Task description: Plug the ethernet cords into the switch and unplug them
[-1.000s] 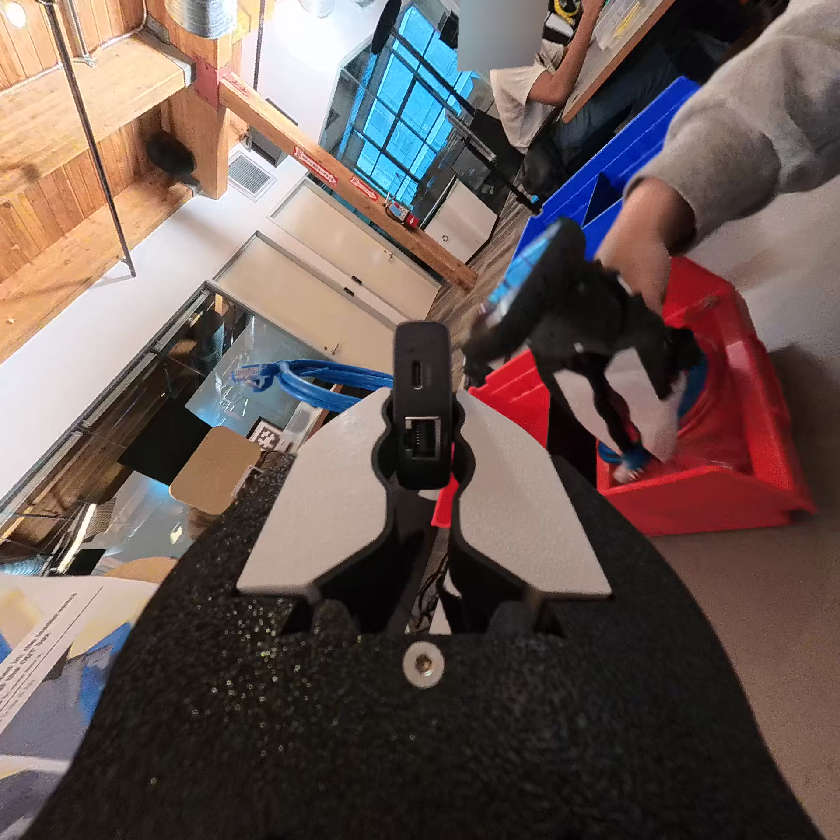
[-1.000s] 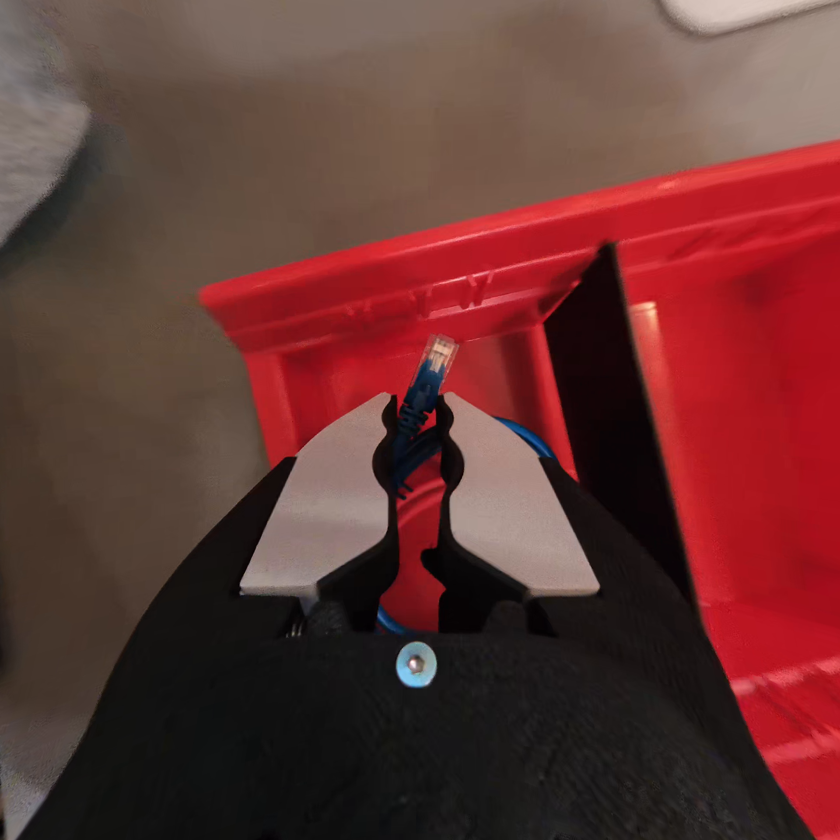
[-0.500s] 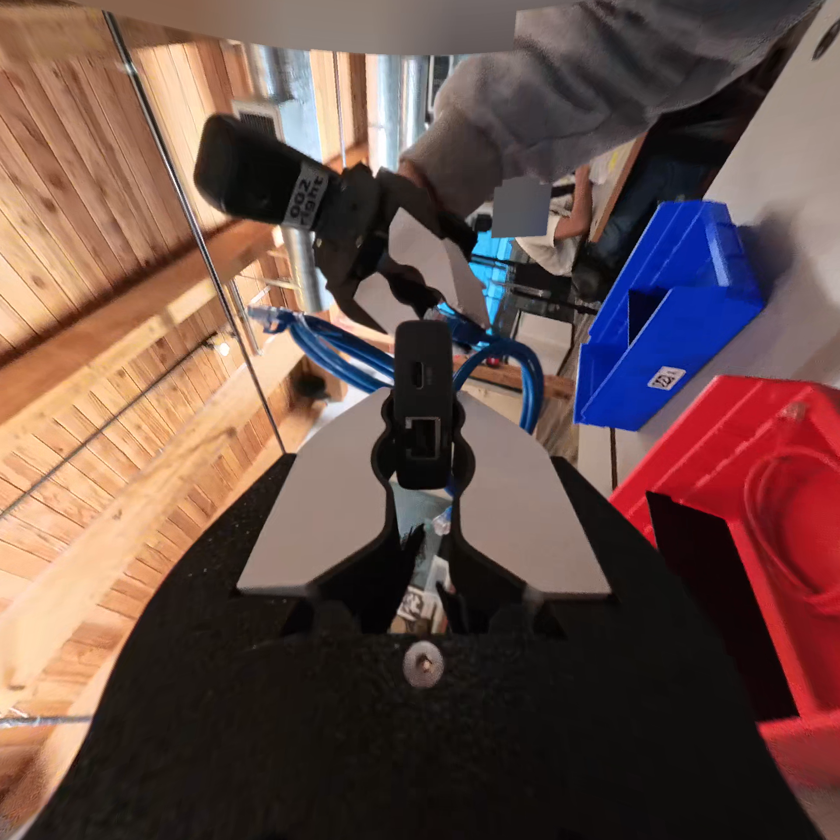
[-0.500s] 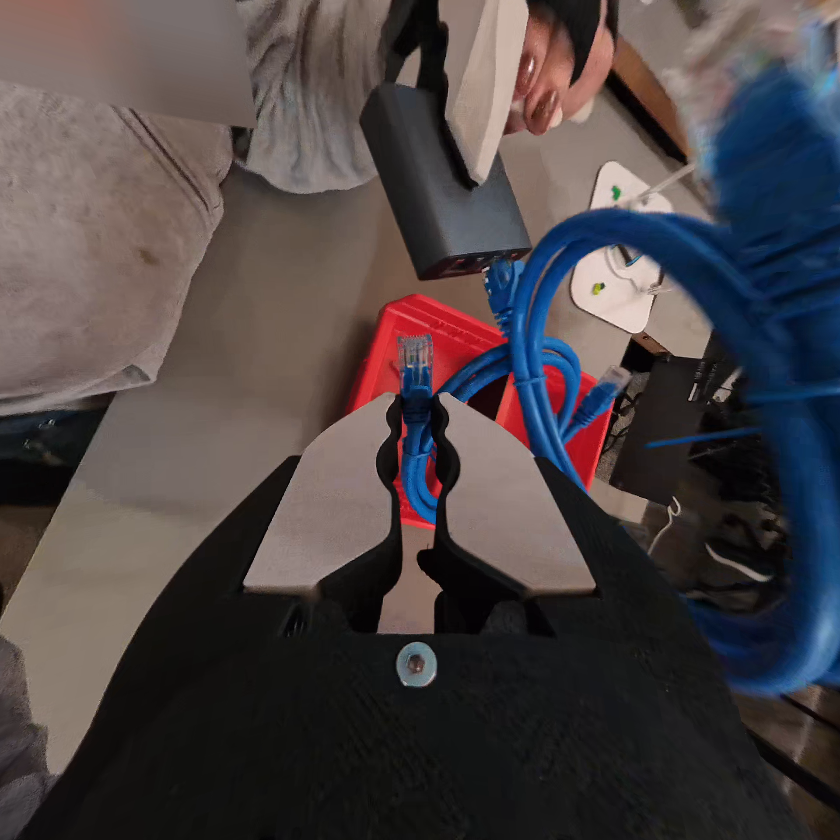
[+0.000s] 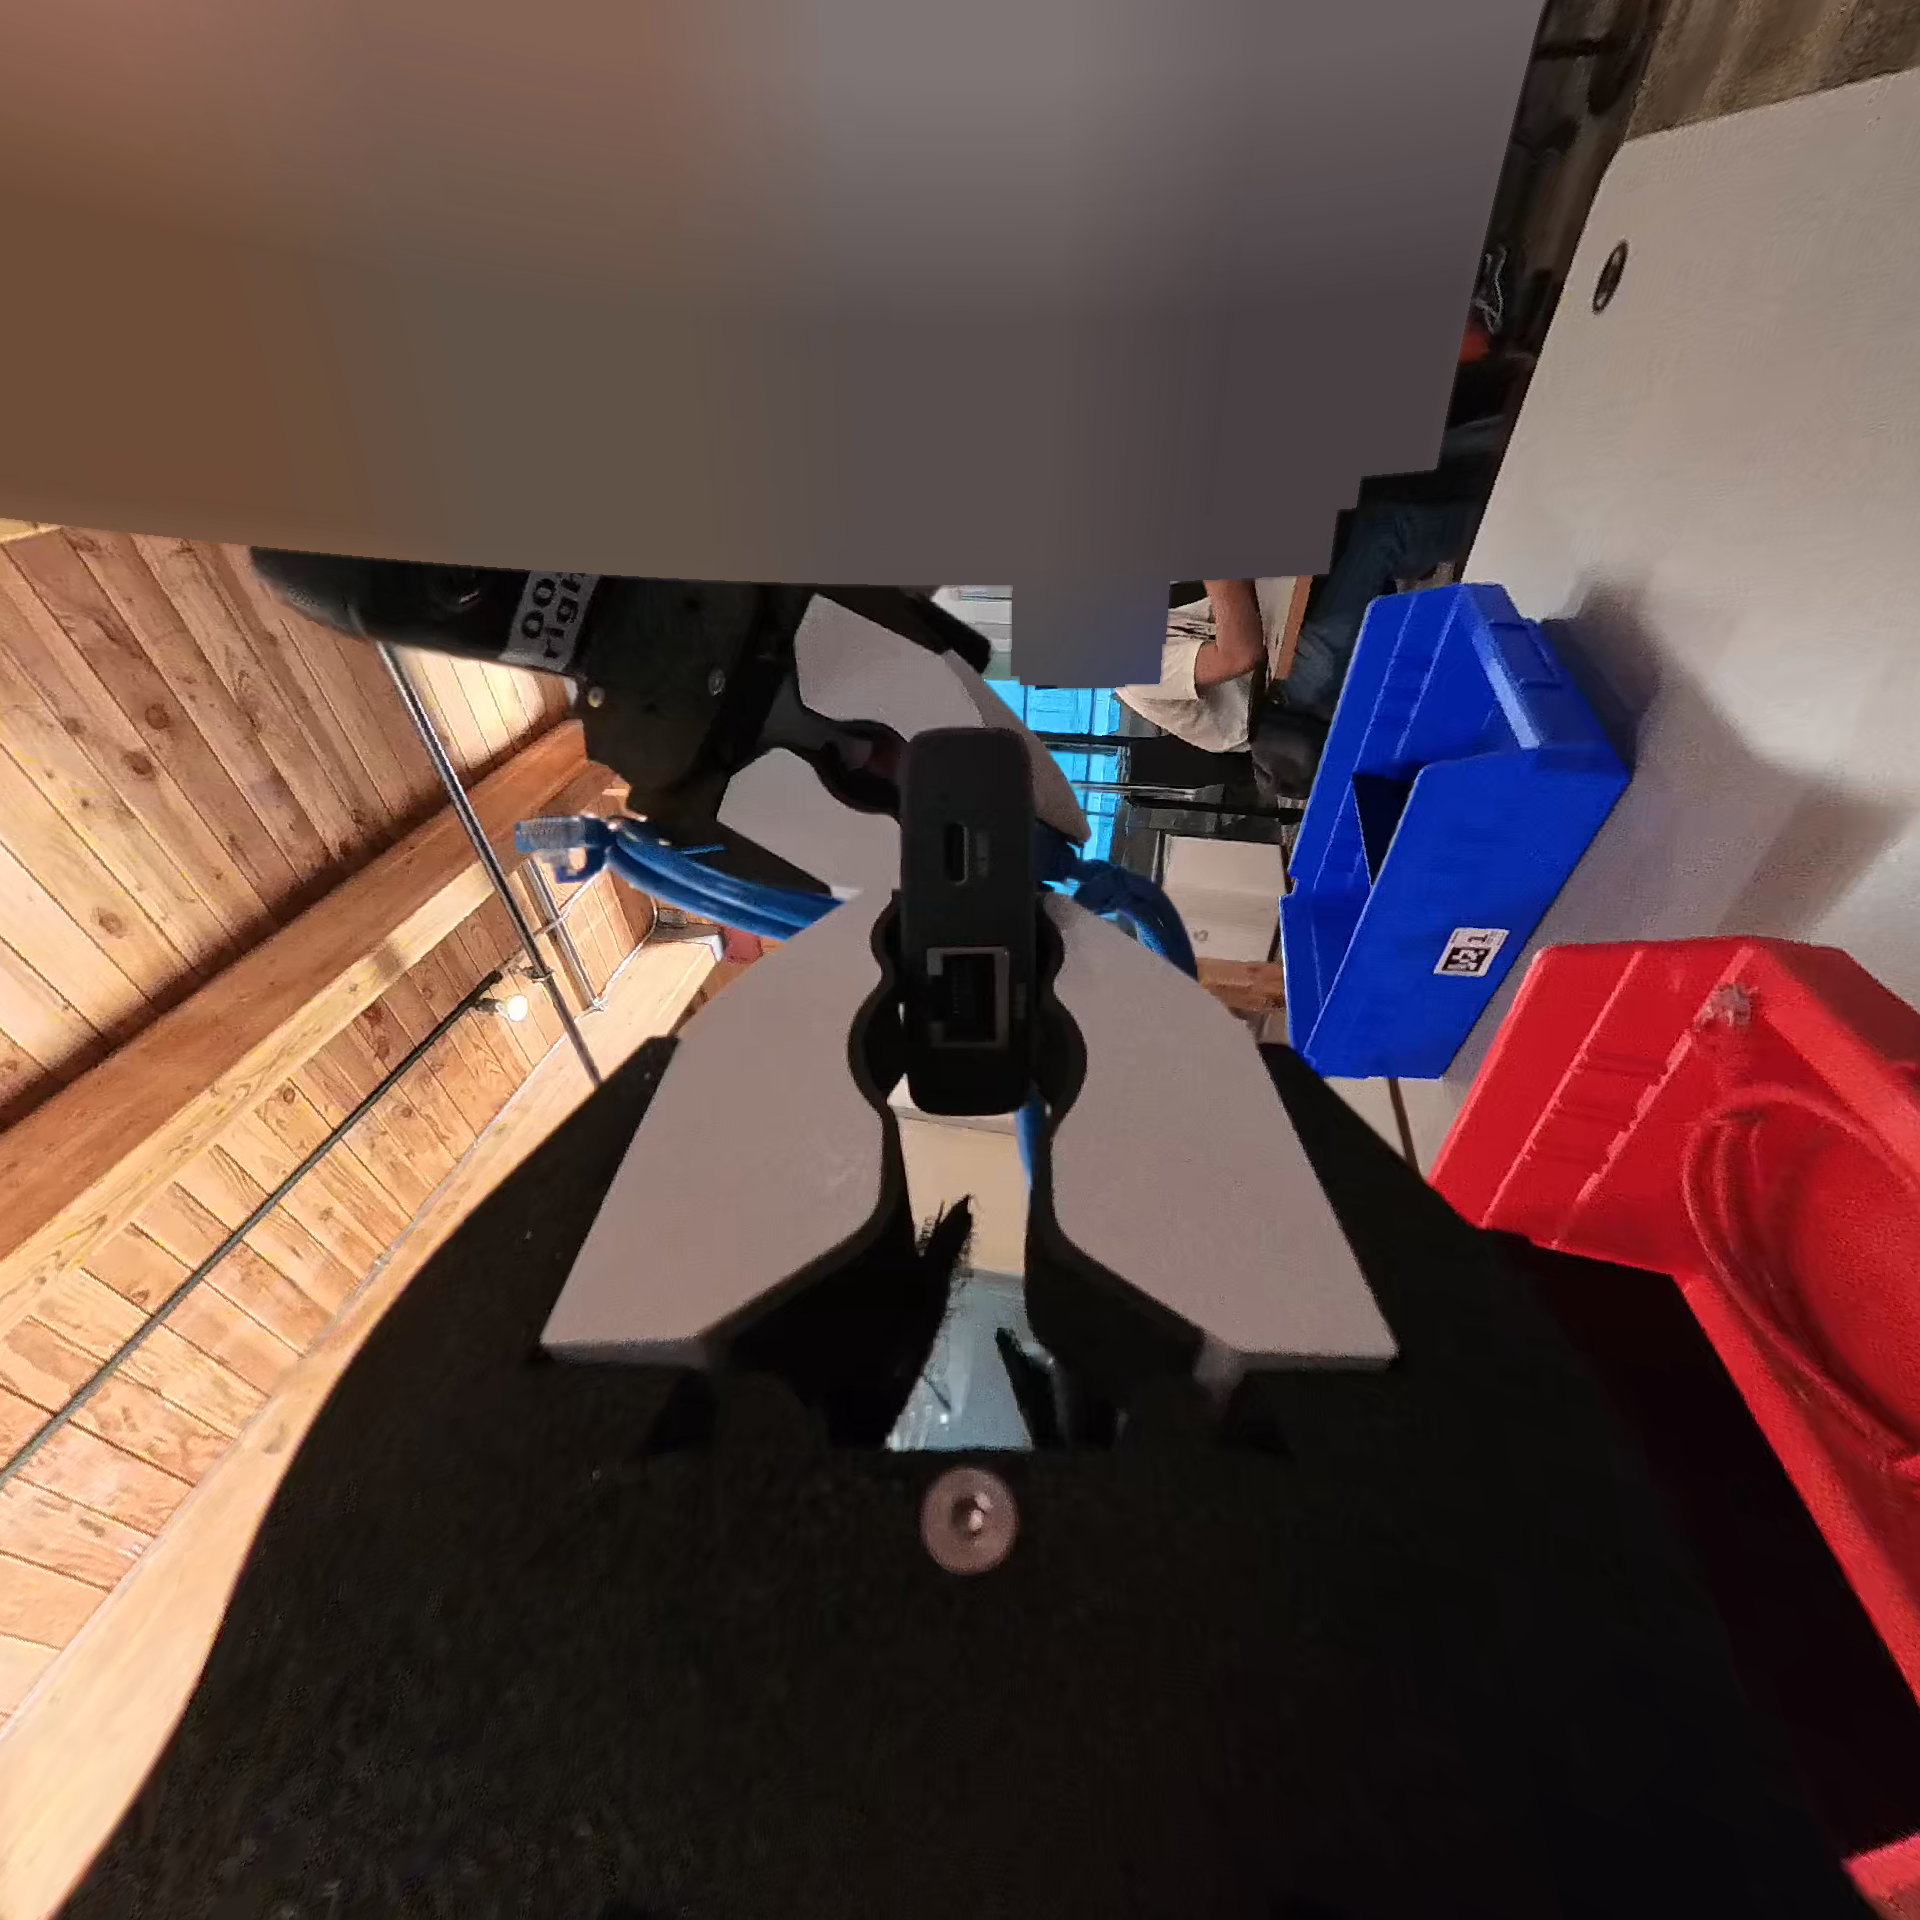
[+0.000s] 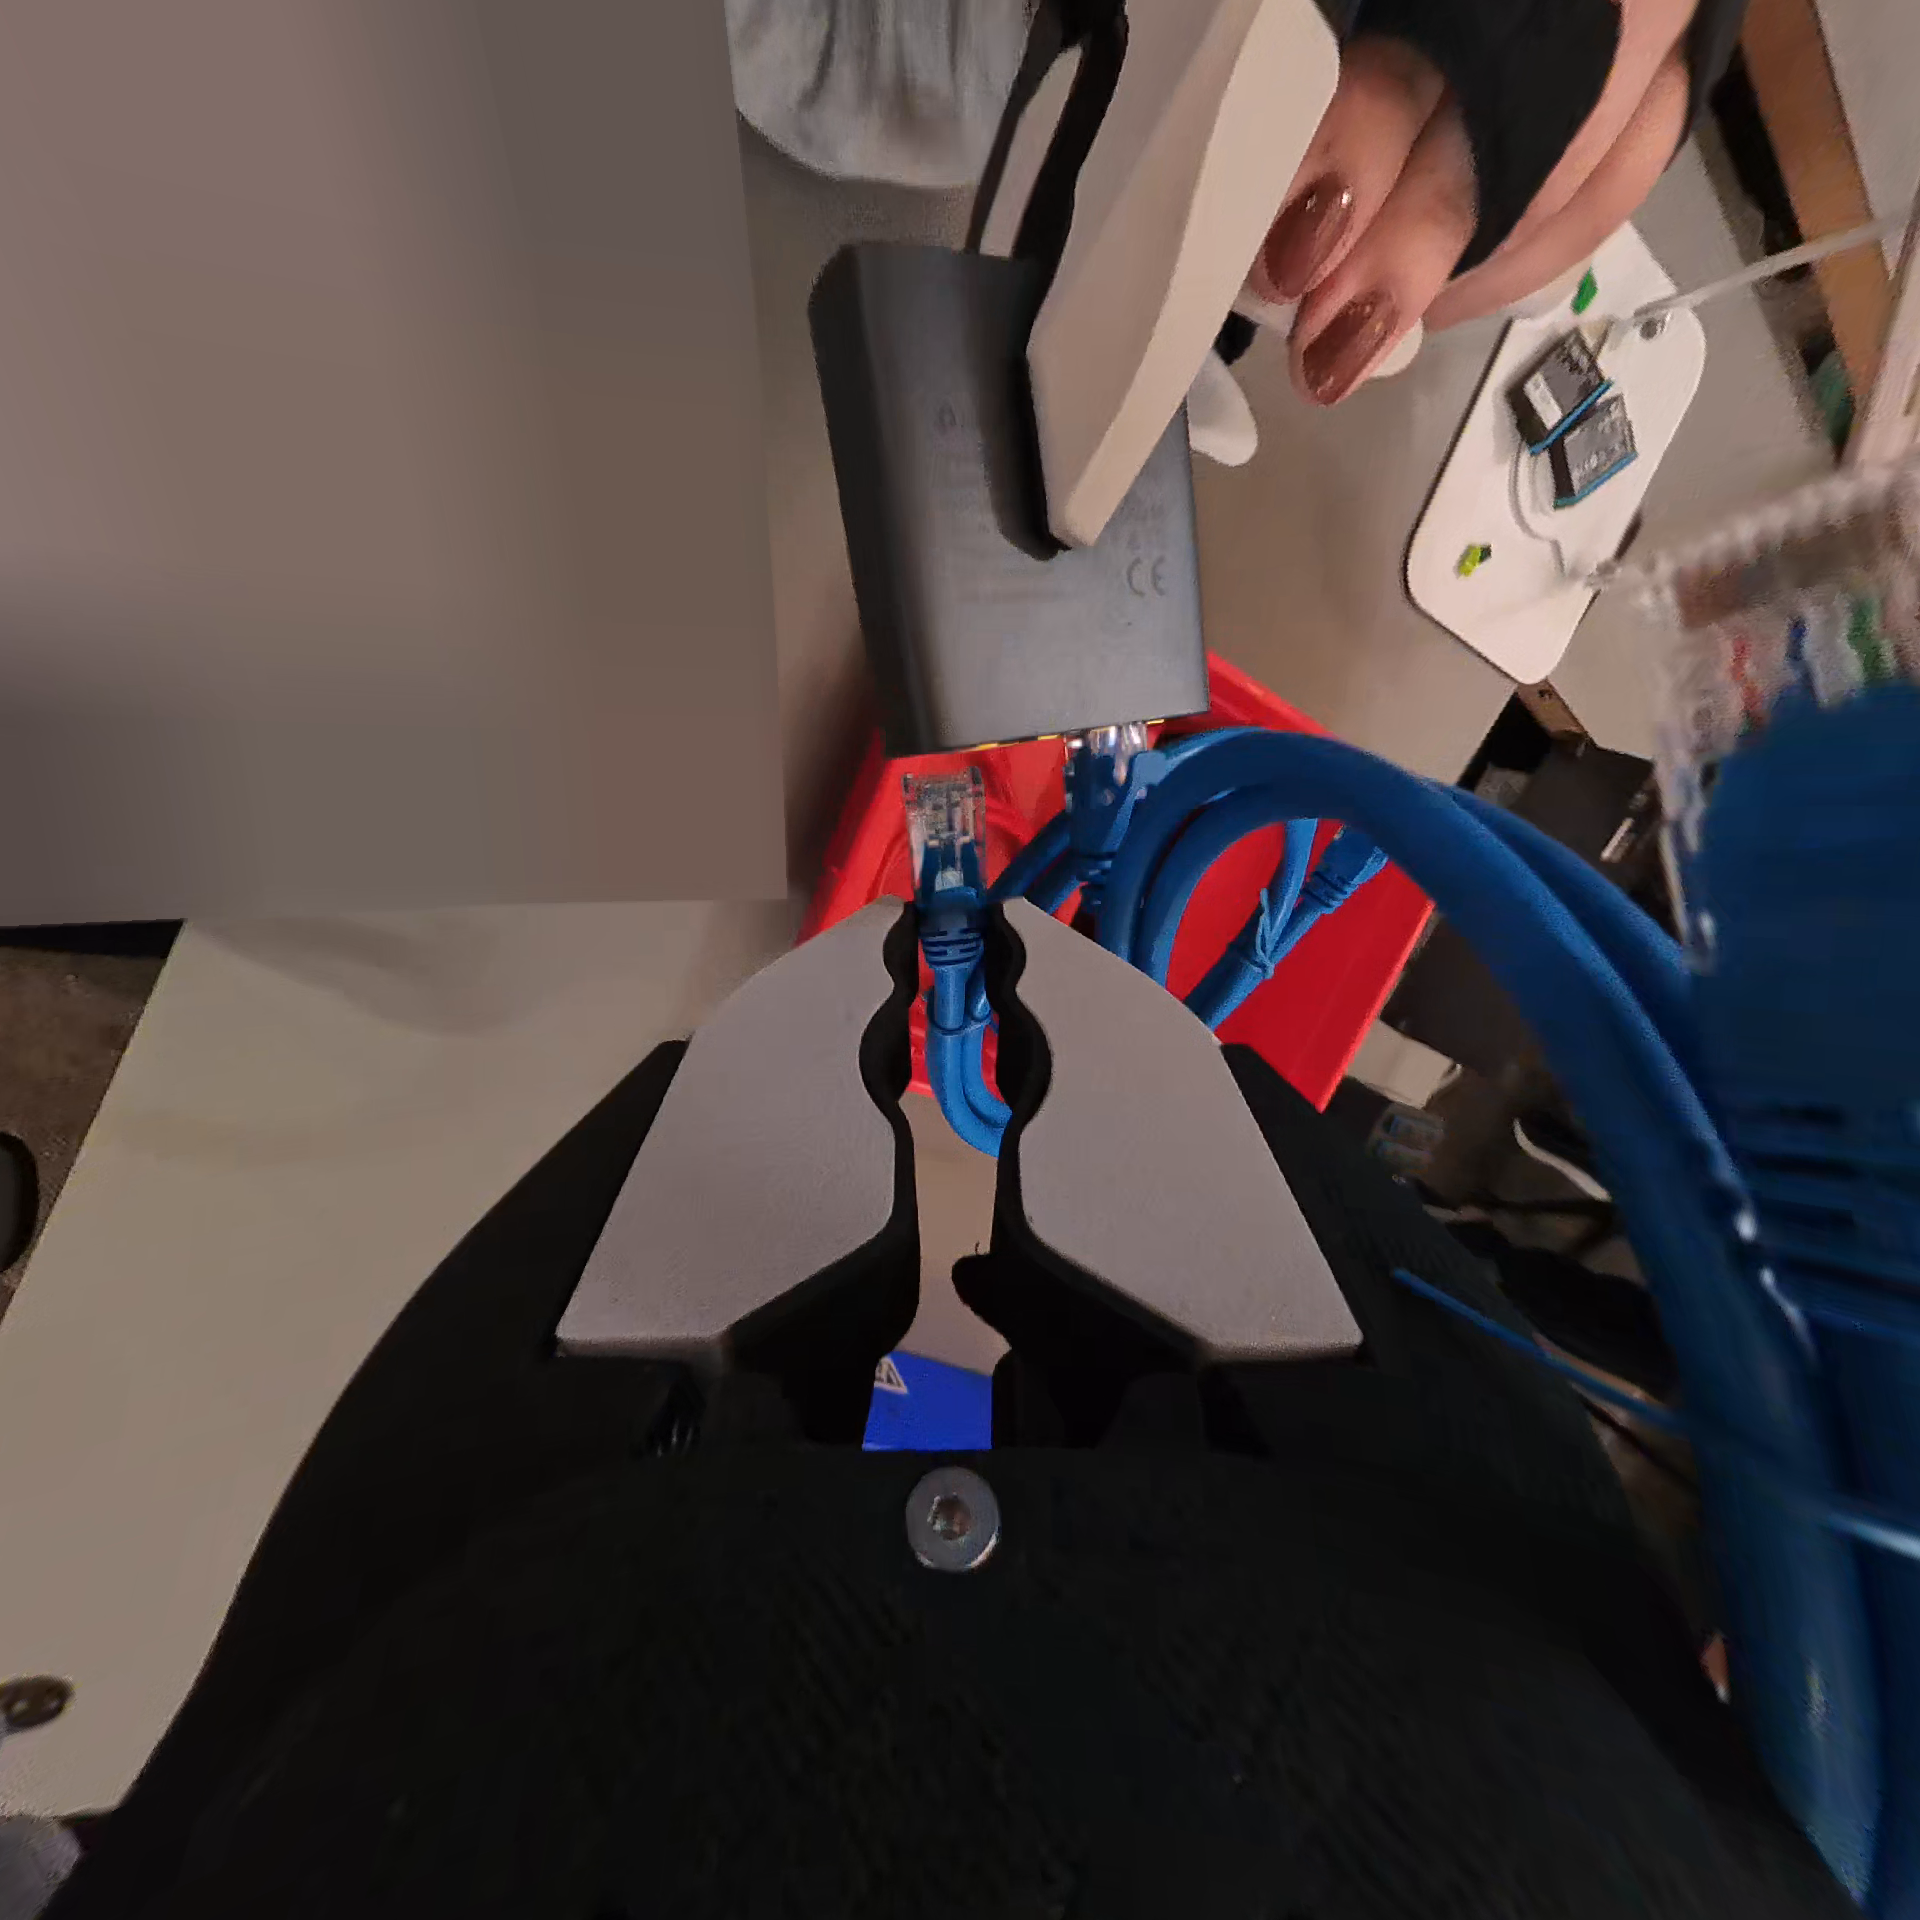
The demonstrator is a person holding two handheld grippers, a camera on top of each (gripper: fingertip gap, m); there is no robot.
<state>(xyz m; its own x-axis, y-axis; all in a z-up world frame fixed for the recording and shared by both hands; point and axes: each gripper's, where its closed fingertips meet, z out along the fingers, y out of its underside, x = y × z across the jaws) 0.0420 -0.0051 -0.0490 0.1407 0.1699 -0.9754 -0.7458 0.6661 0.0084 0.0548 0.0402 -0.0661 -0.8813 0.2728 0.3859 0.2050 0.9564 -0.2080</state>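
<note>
**Above the desk: adapter and plug held close**

Between the left gripper's (image 5: 966,997) fingers, clamped: black adapter (image 5: 968,914), its empty port facing the camera. Pinched in the right gripper (image 6: 961,935): blue cable (image 6: 1455,862) just behind its clear plug (image 6: 943,816), tip just below the adapter's end. Already plugged in beside it: another blue plug.

Near the desk (image 5: 1745,436) edge: red bin (image 5: 1704,1132), a thin red cable coiled inside. Beside it: blue bin (image 5: 1455,831) with a divider and a small white sticker, contents unseen.

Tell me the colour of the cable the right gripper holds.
Blue cable, clear plug; best in the right wrist view.
</note>
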